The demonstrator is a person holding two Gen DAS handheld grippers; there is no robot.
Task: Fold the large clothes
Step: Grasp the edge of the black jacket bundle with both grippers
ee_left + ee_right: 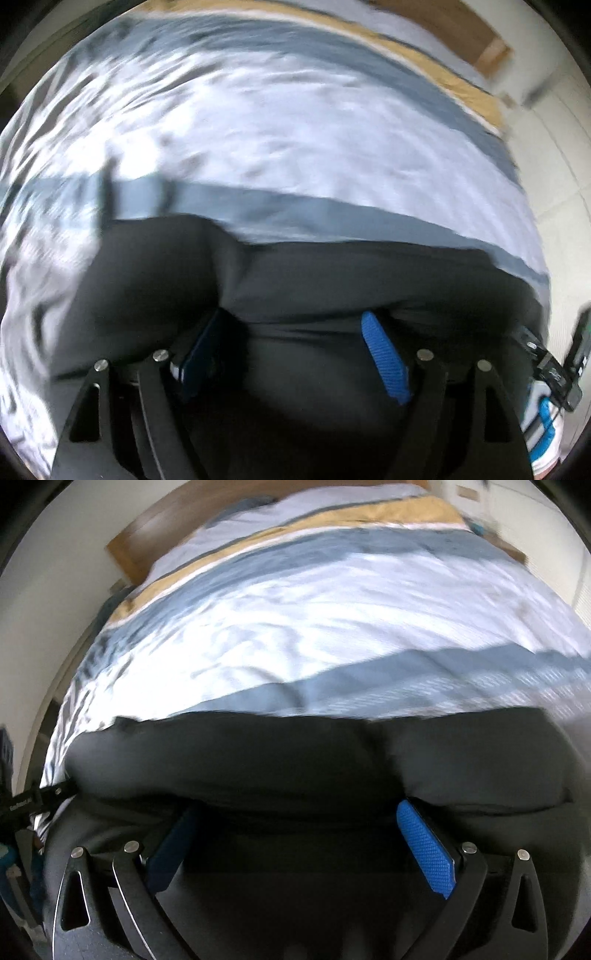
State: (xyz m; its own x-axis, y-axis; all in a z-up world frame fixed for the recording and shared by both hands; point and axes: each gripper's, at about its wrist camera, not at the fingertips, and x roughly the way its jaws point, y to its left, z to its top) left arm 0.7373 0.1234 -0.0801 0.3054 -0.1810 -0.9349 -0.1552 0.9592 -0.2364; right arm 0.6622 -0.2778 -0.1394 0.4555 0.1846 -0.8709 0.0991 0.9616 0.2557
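A large black garment lies on the near part of the bed and fills the lower half of both views. My left gripper has its blue pads wide apart, with black cloth bunched between and over them. My right gripper is also spread wide, its blue pads apart with black cloth lying between them. Neither gripper's jaws pinch the cloth. The fingertips are partly hidden under a fold of the garment. Both views are motion-blurred.
The bed has a cover with white, grey-blue and mustard bands. A wooden headboard stands at the far end. Pale floor lies to the right of the bed. The other gripper's body shows at the right edge.
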